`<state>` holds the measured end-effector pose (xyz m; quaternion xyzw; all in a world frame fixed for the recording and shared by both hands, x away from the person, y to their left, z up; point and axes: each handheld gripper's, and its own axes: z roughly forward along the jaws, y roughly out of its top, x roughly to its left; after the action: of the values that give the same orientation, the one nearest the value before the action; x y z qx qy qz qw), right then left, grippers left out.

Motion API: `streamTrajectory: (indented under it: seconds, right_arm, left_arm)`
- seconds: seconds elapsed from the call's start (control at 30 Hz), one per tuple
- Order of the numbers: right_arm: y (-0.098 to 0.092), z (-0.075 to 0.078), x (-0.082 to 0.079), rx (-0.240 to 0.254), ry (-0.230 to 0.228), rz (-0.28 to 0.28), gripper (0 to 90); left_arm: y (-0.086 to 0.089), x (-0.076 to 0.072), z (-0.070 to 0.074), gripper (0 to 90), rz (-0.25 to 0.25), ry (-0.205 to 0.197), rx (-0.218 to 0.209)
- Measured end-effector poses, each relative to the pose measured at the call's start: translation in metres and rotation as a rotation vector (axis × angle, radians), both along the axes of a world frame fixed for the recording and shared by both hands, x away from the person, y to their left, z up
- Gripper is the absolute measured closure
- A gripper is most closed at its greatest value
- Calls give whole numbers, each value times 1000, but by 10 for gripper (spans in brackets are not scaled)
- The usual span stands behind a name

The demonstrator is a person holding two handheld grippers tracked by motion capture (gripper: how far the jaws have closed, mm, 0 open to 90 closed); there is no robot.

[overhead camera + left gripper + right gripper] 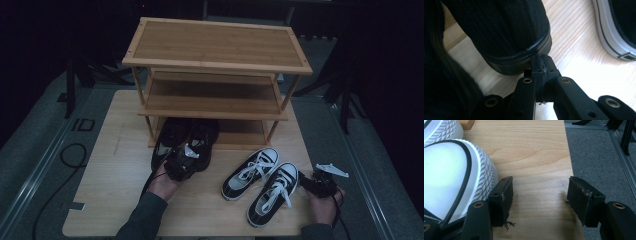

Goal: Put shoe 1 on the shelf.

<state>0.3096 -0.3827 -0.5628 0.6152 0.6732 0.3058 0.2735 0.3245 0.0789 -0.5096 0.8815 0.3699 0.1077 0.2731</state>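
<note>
While the left gripper (181,164) sits at the heel end of the black shoes (186,140), its jaws are pressed together with nothing between them, and in the left gripper view their tips (541,65) touch the black shoe's (506,32) rubber heel rim. That pair lies side by side at about 12 o'clock from the left hand (162,186), toes pushed under the bottom shelf of the rack (215,52).

Over on the other side, the right gripper (312,181) is wide open and holding nothing. In the right gripper view there's just bare table (536,157) between the jaws, and the white rubber toe of a sneaker (454,180) sits right against the outside of the jaw at 9 o'clock; can't tell if they actually touch. From above, the right gripper is at 3 o'clock of the sneakers (262,182), just beside the nearer one.

The sneakers are black canvas with white laces and soles, lying slanted with toes toward 7 o'clock and heels toward 1 o'clock, at about 3 o'clock from the black shoes and a bit apart from them. The rack is bamboo, three tiers, at the table's (115,165) far side; its top two shelves are bare.
</note>
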Motion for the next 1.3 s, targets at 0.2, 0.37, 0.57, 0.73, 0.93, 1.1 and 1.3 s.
streamTrajectory:
  seconds: [0.2, 0.37, 0.57, 0.73, 0.93, 1.1, 1.3]
  right_arm:
    - [0, 0, 0, 1, 0, 0, 370]
    - [0, 0, 0, 0, 0, 1, 369]
    - [0, 0, 0, 0, 0, 1, 369]
    - [0, 0, 0, 0, 0, 1, 369]
    - [0, 0, 0, 0, 0, 1, 368]
    - [0, 0, 0, 0, 0, 1, 368]
    - [0, 0, 0, 1, 0, 2, 368]
  left_arm:
    - [-5, 6, 2, 899, 33, -36, 54]
    - [1, 15, 3, 899, 68, -40, 67]
    - [0, 23, 4, 899, 85, -50, 90]
    - [-7, 26, 4, 899, 76, -52, 95]
    - [-18, 33, 3, 899, 60, -52, 101]
    - [-26, 33, 1, 896, 42, -56, 108]
    - [-18, 31, 1, 896, 66, -66, 136]
